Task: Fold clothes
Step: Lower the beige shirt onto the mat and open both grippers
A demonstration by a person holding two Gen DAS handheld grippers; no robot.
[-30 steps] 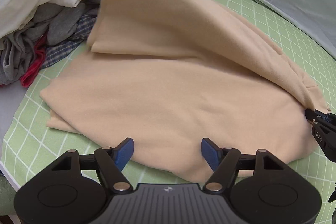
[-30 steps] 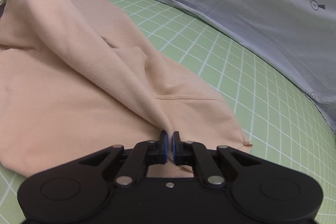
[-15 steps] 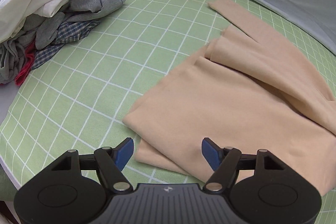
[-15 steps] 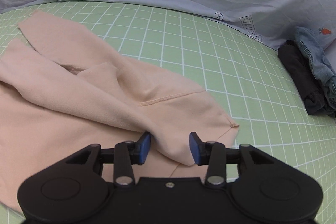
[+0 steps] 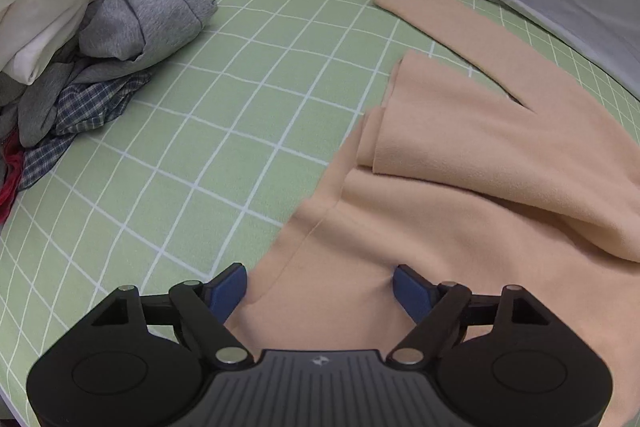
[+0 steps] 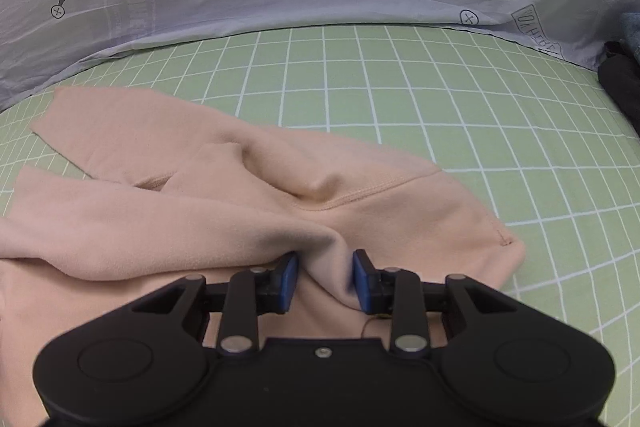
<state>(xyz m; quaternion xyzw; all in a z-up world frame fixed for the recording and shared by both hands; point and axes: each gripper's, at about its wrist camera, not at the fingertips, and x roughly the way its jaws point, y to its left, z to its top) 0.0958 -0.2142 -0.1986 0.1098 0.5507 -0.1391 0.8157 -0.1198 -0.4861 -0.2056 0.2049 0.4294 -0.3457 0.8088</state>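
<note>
Left view alone shows one laundry pile [image 5: 80, 47]. Left gripper [image 5: 320, 287] jaws opening over the one beige garment [image 5: 480, 187]. Right gripper [image 6: 325, 279] jaws closing, a fold between them, not yet pinched.

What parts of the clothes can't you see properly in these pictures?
- Peach garment: its right side is cut off by the left wrist view's edge; its near hem hides behind the left gripper.
- Laundry pile: runs off that view's left edge; lower clothes are buried under the white one.
- Dark clothes: only a sliver shows at the right wrist view's right edge.
</note>
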